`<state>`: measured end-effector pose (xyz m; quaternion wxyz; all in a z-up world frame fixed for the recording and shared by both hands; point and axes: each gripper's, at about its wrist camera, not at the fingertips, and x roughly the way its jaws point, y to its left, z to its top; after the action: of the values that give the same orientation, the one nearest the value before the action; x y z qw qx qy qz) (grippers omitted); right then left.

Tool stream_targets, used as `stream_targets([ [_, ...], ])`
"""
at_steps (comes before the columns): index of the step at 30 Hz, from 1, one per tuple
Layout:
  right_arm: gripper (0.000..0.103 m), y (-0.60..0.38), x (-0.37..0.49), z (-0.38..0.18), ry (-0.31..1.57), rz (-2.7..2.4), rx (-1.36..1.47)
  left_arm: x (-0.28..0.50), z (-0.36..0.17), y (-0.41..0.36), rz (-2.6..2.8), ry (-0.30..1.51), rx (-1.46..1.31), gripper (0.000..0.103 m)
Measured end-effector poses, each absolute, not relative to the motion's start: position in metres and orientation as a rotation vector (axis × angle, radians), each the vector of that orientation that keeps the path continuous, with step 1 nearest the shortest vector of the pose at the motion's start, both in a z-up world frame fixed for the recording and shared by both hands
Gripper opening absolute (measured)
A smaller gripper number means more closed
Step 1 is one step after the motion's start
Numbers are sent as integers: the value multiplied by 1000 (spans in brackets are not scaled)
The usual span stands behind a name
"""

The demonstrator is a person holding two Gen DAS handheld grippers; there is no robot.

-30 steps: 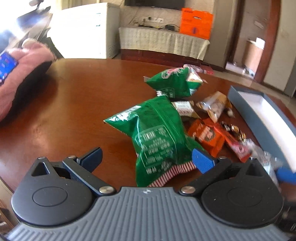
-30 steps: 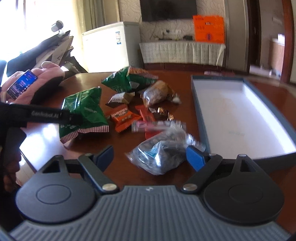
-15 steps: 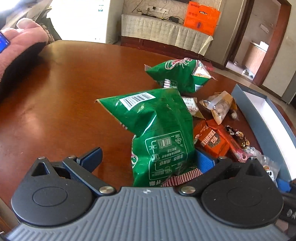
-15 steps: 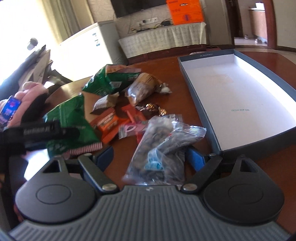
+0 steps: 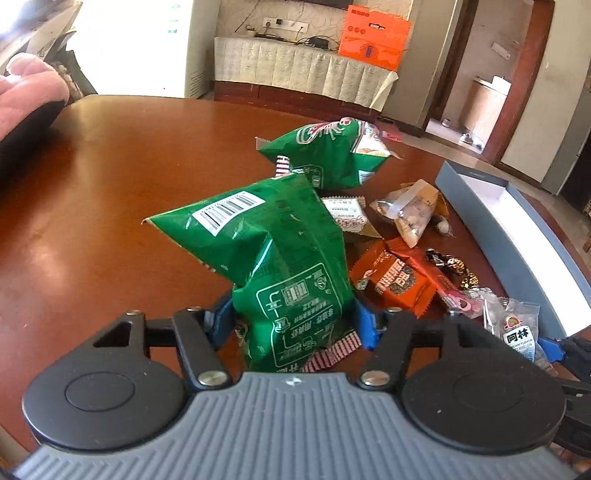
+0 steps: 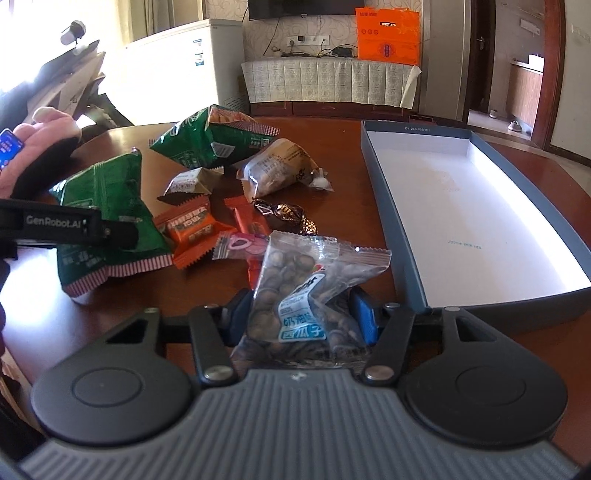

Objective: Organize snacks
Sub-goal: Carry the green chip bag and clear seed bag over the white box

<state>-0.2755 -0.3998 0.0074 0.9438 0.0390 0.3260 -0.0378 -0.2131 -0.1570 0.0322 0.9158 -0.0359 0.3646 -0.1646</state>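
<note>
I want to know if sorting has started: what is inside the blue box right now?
The blue box shows only its bare white floor, faintly smudged, with small print. No snacks are inside. The strip just behind its near wall is hidden.

I am working in a home living room. Past the round wooden table point(image 5: 122, 177) I see a wall-mounted television point(image 6: 301, 7) above a cloth-draped cabinet point(image 6: 328, 83), a white chest freezer point(image 6: 184, 70), and a wooden doorway point(image 5: 532, 74).
</note>
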Motion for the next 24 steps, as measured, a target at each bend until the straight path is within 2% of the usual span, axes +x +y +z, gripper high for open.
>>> stream_targets([
  [8,60,-402,-282,11,663,-59,97,-219,41,-160,-334,716,-62,59],
  [24,60,-405,-297,38,584,6,181,-227,57,-161,-282,659,-40,58],
])
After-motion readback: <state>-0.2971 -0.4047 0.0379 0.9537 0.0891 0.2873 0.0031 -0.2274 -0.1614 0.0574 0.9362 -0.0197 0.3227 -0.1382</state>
